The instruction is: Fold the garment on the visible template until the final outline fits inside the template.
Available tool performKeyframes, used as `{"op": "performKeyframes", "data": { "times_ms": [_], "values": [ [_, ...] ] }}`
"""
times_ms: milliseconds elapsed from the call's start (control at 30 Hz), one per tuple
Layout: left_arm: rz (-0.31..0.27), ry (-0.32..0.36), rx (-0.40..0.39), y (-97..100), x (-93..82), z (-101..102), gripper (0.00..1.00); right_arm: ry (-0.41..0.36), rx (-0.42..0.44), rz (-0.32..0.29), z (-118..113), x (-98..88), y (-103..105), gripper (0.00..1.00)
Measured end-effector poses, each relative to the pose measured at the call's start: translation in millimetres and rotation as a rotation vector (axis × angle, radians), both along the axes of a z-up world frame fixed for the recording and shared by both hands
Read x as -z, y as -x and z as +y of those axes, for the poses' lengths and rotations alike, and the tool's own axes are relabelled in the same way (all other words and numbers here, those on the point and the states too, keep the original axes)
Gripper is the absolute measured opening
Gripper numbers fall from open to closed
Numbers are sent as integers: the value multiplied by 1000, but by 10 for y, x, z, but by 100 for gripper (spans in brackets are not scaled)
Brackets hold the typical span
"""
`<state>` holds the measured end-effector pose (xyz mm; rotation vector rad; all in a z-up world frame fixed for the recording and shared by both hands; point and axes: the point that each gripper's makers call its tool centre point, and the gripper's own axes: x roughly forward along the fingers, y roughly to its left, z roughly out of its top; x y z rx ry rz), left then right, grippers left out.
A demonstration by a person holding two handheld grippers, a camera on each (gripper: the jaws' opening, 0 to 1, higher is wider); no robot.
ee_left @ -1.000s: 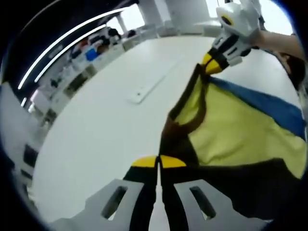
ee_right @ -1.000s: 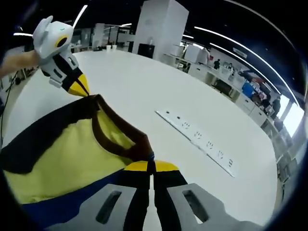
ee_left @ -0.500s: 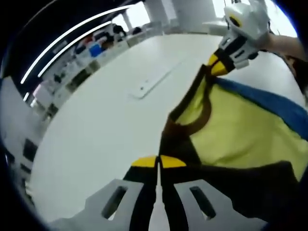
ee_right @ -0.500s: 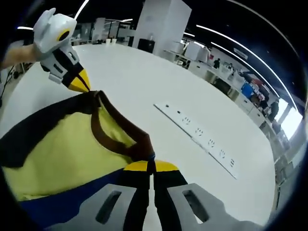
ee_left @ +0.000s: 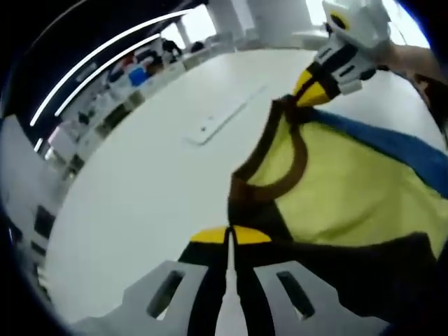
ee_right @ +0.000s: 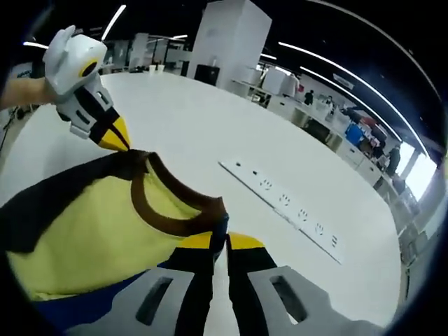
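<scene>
**Both tongs pinched on the shirt collar, shirt held up over the surface**

So you've got the left tongs (ee_left: pixel 229 236) closed tight on the near shoulder of the garment (ee_left: pixel 350 189), right by the brown neckband (ee_left: pixel 276 187). Yellow tips are together with fabric squeezed between them.

Your right tongs (ee_right: pixel 225 241) are doing the same thing on the other side of that neckband, tips shut on the cloth. In the left gripper view you can see them up at the far right, clamped on the collar end.

The garment is a yellow shirt with dark shoulders and a blue layer along one edge, stretched between the two tongs above the white surface (ee_right: pixel 210 133).

Further out on the surface there's a long white power strip (ee_right: pixel 285 208), well apart from the shirt.
</scene>
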<state>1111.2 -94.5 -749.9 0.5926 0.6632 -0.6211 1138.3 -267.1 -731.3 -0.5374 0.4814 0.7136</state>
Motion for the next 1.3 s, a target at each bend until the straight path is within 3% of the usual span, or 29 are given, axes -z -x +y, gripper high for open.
{"op": "performKeyframes", "data": {
  "times_ms": [167,333,433,533,633,700,833,967,1133,1300],
  "values": [
    [-11,8,0,-29,-74,-8,1,-3,4,-7,-6,-44,-11,16],
    [-23,31,-20,-36,-187,1,7,-4,4,-7,-9,-104,43,23],
    [-29,45,-13,48,-283,-35,9,-16,-6,-4,8,-171,97,27],
    [-54,53,-9,162,-378,-71,11,-27,-13,1,25,-236,134,31],
    [-44,80,-11,304,-426,-130,19,-43,-16,8,85,-276,317,35],
    [-49,83,-7,382,-444,-159,19,-57,-15,16,79,-269,299,38],
    [-9,126,-2,552,-458,-216,25,-73,-25,37,118,-297,392,43],
    [-20,150,10,777,-571,-248,29,-90,-33,27,104,-424,546,45],
    [-19,186,18,986,-709,-309,35,-98,-53,58,110,-475,804,54],
    [-9,200,31,1153,-781,-326,39,-114,-63,29,106,-621,1055,53]
  ]
}}
